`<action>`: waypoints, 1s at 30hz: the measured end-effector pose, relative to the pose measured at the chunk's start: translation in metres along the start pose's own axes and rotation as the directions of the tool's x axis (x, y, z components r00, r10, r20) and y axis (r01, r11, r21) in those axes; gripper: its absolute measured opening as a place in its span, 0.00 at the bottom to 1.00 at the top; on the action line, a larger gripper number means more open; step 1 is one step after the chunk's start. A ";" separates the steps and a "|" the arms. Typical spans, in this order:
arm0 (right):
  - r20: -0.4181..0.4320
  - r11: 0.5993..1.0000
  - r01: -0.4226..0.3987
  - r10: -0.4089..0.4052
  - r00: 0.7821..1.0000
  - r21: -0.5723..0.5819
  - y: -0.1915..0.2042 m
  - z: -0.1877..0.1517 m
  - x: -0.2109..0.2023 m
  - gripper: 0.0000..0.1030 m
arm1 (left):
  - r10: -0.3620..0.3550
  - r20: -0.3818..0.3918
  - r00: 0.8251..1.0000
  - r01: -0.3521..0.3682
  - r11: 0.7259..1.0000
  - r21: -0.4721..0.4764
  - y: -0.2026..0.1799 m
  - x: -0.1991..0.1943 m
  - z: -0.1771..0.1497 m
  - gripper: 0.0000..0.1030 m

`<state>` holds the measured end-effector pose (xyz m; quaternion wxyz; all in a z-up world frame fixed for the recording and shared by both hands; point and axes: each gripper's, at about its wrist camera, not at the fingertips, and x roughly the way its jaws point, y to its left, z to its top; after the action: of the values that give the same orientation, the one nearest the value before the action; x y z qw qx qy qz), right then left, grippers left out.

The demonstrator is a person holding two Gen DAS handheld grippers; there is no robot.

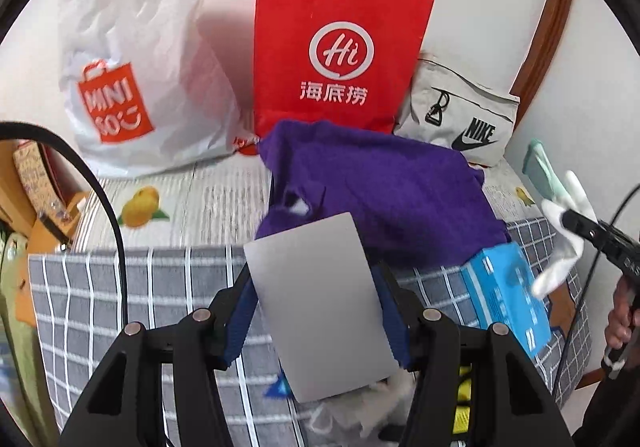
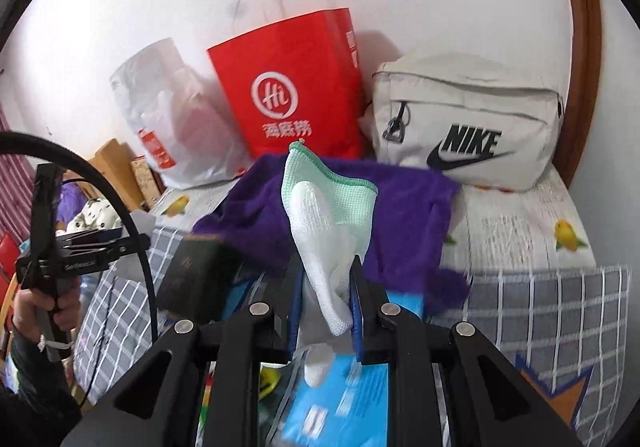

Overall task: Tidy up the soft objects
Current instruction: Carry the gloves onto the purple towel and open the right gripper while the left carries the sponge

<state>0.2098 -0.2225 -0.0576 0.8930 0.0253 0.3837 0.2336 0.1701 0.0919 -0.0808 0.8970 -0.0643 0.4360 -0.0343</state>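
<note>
Your left gripper (image 1: 320, 303) has its jaws pinching a flat grey card (image 1: 320, 311), which stands tilted between the blue pads. Your right gripper (image 2: 326, 299) has its jaws clamped on a white knitted glove (image 2: 320, 231) with a mint-green cuff; the cuff stands up above the pads and a finger hangs below them. Just beyond both grippers a purple cloth (image 1: 380, 183) lies crumpled on the bed, on a grey checked blanket (image 1: 100, 287). A light blue packet (image 1: 508, 295) lies at the cloth's near right edge, under the right gripper. Far behind the cloth, against the wall, stand a white Miniso plastic bag (image 1: 132, 87) on the left, a red paper bag (image 1: 336, 55) in the middle and a pale Nike bag (image 2: 472, 127) on the right.
</note>
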 end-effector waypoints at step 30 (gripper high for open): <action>-0.232 0.995 0.099 -0.100 0.968 -0.018 -0.057 0.041 0.161 0.61 | -0.003 -0.110 0.994 0.007 0.999 0.036 -0.002 0.134 0.106 0.55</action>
<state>0.3569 -0.1970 -0.1503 0.8527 -0.0245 0.4856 0.1912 0.3359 0.0829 -0.1195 0.8726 -0.0473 0.4838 -0.0479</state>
